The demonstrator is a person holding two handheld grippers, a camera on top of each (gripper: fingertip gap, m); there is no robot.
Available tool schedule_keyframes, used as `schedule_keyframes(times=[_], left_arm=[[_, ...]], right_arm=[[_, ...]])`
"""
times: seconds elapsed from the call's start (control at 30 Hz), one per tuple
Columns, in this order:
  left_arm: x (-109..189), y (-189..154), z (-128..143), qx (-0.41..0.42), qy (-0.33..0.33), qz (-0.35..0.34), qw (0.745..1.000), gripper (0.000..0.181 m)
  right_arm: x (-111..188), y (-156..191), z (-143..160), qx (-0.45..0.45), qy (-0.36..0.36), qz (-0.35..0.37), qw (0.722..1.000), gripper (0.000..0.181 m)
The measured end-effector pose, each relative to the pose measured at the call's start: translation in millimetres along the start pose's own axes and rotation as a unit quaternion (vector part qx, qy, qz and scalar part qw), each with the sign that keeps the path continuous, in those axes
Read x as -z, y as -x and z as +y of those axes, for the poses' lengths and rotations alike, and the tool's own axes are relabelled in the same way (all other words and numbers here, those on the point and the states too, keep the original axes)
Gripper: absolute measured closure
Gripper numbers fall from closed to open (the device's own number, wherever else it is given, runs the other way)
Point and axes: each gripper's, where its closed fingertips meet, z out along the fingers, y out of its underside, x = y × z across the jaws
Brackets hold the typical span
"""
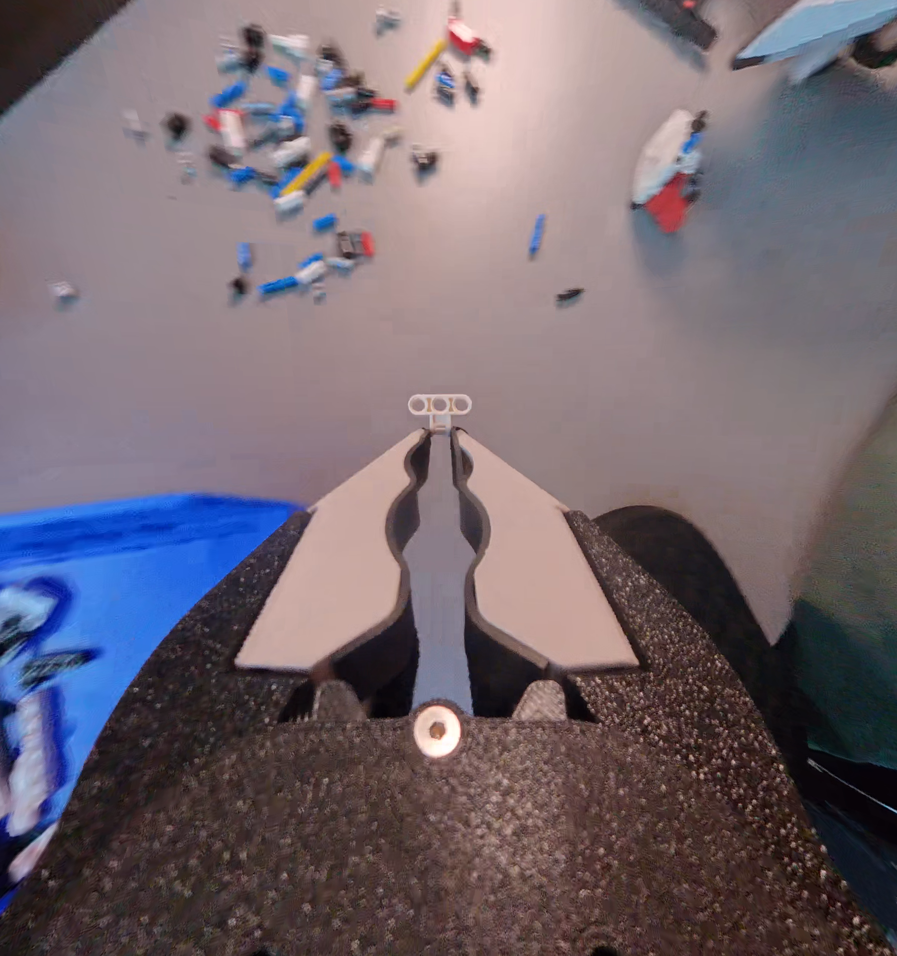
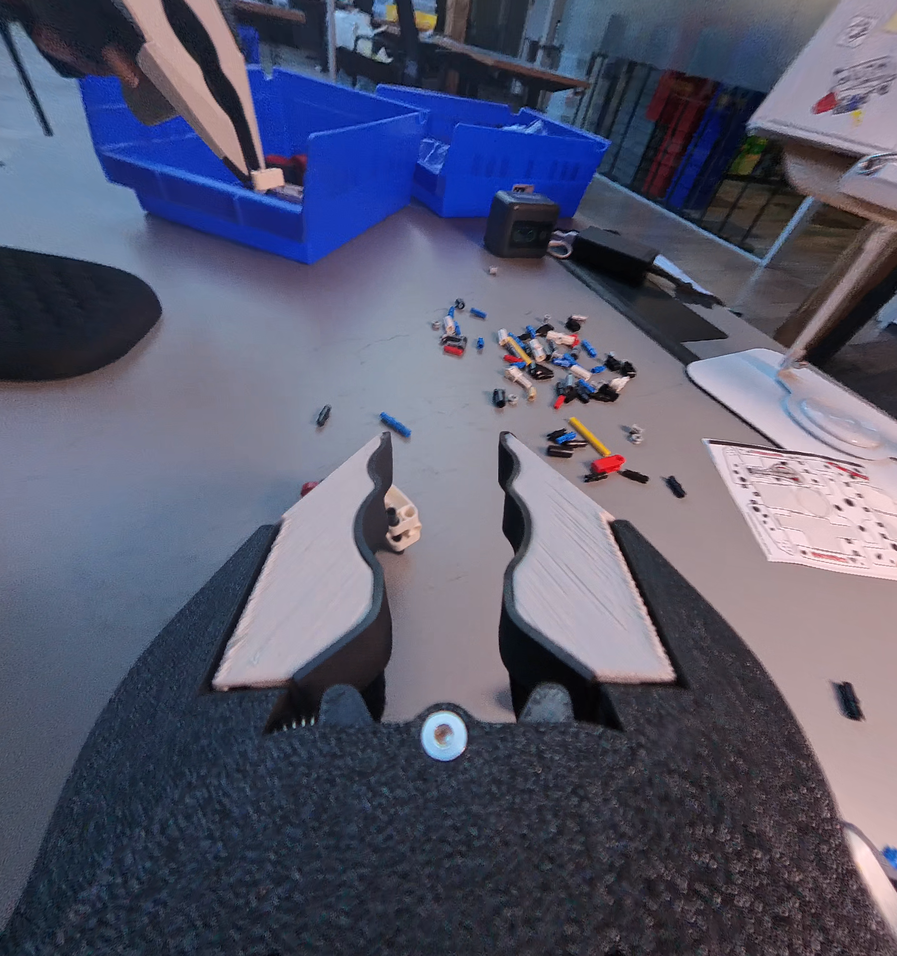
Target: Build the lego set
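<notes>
My left gripper (image 1: pixel 440 432) is shut on a small white T-shaped lego piece (image 1: pixel 439 405) with three holes, held high above the grey table. It also shows at the top left of the right wrist view (image 2: pixel 260 173), with the white piece (image 2: pixel 267 179) at its tips. My right gripper (image 2: pixel 444 445) is open and empty, low over the table. A white lego connector (image 2: pixel 402 520) lies just inside its left finger. A scatter of blue, white, black, red and yellow lego pieces (image 2: pixel 544 357) lies ahead; it shows in the left wrist view (image 1: pixel 291 134) too.
Two blue bins (image 2: pixel 343 170) stand at the back of the table. A partly built white, red and blue model (image 1: pixel 669 165) lies right of the scatter. An instruction sheet (image 2: pixel 819 509), a small black camera (image 2: pixel 521 225) and a black round pad (image 2: pixel 48 310) are on the table. Tip to tip, the grippers are about 25 cm apart. Measured from the fingertips, the white lego connector (image 2: pixel 402 520) is 4 cm or so from the right gripper and 25 cm from the left. Seen from the left wrist view (image 1: pixel 681 121) as well.
</notes>
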Motion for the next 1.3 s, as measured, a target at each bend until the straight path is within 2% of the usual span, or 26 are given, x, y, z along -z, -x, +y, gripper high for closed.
schedule_keyframes(times=[0.07,0.17,0.3,0.4,0.53,0.7,0.9,1.03,1.2,1.3], left_arm=[[-36,-39,-1,-0.022,0.013,0.04,0.999,0.173],[-87,-91,-1,-0.019,0.024,0.119,0.992,0.174],[-125,-121,-9,-0.016,0.029,0.149,0.988,0.174],[-132,-127,-18,-0.002,0.027,0.149,0.988,0.173],[-132,-129,-19,0.014,0.022,0.136,0.99,0.168],[-125,-133,-15,0.025,0.009,0.155,0.988,0.156],[-111,-119,-16,-0.072,-0.008,0.157,0.985,0.149],[-118,-109,-17,-0.164,-0.016,0.168,0.972,0.131],[-127,-118,-17,-0.198,-0.017,0.212,0.957,0.132],[-132,-121,-16,-0.211,-0.015,0.2,0.957,0.144]], right_arm=[[-3,18,12,0.022,0.049,-0.051,0.997,0.138],[-3,33,20,0.055,0.097,-0.09,0.99,0.137],[-6,30,38,0.12,0.179,-0.094,0.972,0.137],[-10,28,50,0.157,0.221,-0.112,0.956,0.139],[-16,23,59,0.212,0.254,-0.121,0.936,0.162],[-8,9,63,0.221,0.292,-0.133,0.921,0.164],[1,-12,72,0.219,0.34,-0.127,0.906,0.165],[0,-18,79,0.212,0.359,-0.122,0.901,0.165],[2,-19,77,0.208,0.353,-0.112,0.905,0.156],[9,-22,69,0.207,0.342,-0.102,0.911,0.151]])
